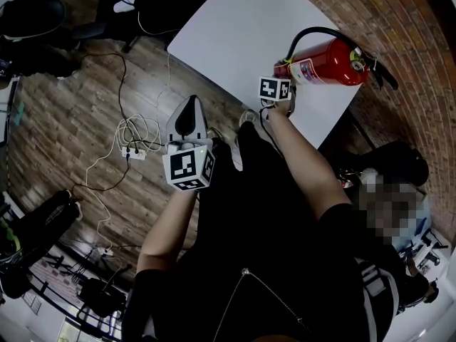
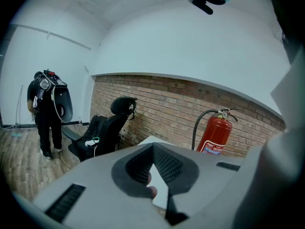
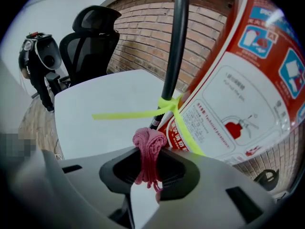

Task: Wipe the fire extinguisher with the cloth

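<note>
The right gripper [image 3: 147,157] has its fingers closed on the pink cloth [image 3: 149,143], just beside the fire extinguisher [image 3: 238,94], which stands upright near the desk [image 3: 105,99] edge. The left gripper [image 2: 153,149] has narrow, empty fingers. With nothing to steady it, a hard wipe may tip the extinguisher over.

A white table [image 1: 235,27] bears a red fire extinguisher [image 1: 329,64], upright near one edge.

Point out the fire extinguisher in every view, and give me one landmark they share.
Head view: fire extinguisher at the upper right, on the white table's far corner.
Left gripper view: fire extinguisher right of centre, upright.
Right gripper view: fire extinguisher fills the right side, close up, with its label showing.
Shared landmark: the brick wall behind it, seen in all three views.
</note>
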A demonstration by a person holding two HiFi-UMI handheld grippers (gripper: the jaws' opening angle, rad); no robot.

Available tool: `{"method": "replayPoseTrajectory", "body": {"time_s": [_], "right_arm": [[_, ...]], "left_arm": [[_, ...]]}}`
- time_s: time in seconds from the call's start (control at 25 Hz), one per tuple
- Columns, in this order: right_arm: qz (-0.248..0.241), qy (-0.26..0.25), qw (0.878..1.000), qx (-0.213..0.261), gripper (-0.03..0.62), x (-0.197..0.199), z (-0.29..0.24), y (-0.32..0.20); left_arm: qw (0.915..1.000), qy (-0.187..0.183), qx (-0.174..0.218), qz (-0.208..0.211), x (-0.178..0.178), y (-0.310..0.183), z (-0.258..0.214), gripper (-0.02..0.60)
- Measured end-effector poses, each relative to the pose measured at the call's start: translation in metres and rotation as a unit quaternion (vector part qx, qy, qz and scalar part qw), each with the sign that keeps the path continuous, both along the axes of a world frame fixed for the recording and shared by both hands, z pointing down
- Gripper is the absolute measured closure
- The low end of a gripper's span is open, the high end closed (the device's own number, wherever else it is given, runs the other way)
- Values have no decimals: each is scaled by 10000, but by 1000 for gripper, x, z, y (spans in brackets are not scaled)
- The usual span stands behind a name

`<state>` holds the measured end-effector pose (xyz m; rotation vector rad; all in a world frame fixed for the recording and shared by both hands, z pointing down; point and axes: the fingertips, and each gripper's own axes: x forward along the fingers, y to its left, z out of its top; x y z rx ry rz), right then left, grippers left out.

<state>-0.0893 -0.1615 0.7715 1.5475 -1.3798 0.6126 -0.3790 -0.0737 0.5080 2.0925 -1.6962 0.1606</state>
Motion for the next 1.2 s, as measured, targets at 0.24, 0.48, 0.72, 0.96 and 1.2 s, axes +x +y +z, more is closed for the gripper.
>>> {"method": "replayPoseTrajectory", "body": {"time_s": [0.24, 0.48, 0.72, 0.96, 1.2], "right_arm": [[121, -69, 9997, 218, 490, 1, -26, 3], [197, -140, 9989, 404, 490, 1, -51, 7], [292, -154, 9983, 481, 490, 4, -64, 13], [368, -186, 9971, 645, 490, 3, -83, 18], [358, -130, 9949, 930, 490, 2, -107, 14]], "left_arm": [[9998, 82, 118, 102, 5, -1, -7, 572], [9994, 146, 219, 222, 9, -1, -13, 571], [9987, 208, 307, 345, 11, -2, -19, 572], [9981, 255, 361, 419, 9, 0, -22, 571], [9974, 289, 401, 517, 11, 2, -25, 571]]}}
